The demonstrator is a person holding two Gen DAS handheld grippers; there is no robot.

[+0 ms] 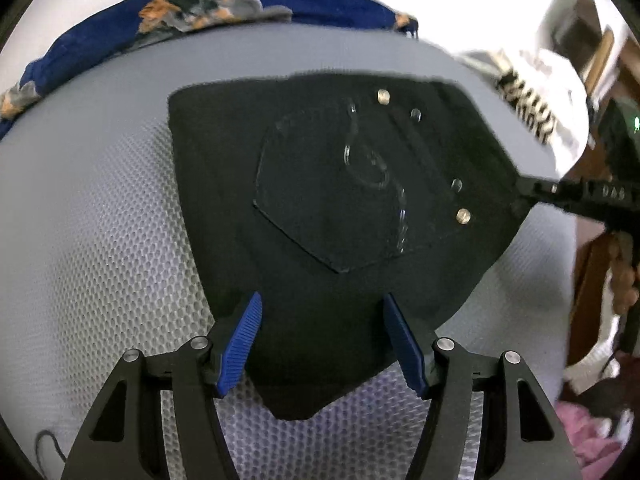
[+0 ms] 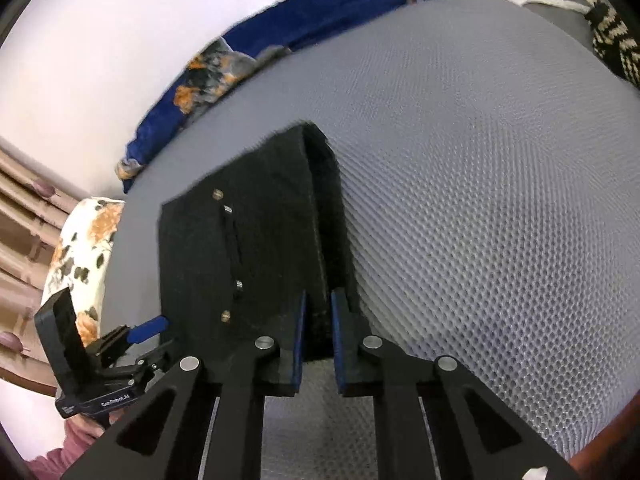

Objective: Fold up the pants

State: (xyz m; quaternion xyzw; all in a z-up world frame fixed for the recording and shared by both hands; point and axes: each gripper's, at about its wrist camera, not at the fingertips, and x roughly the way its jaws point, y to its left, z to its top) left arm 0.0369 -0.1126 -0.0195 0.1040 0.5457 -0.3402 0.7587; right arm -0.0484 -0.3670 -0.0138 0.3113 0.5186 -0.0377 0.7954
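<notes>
The pants [image 1: 320, 200] were black with silver rivets; the mattress [image 2: 480, 160] grey honeycomb mesh; at 11 o'clock, a navy blanket [image 1: 320, 4] bore orange flowers.

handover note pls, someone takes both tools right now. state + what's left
Left tool: open, fingers straddling the near edge of the black pants, gripping nothing.
Right tool: shut on the pants' edge at their right side.
Pants: already folded into a compact stack, back pocket up, on the grey mesh mattress.
Left: probably one last fold or straighten, then release. Layers underneath not visible.
</notes>
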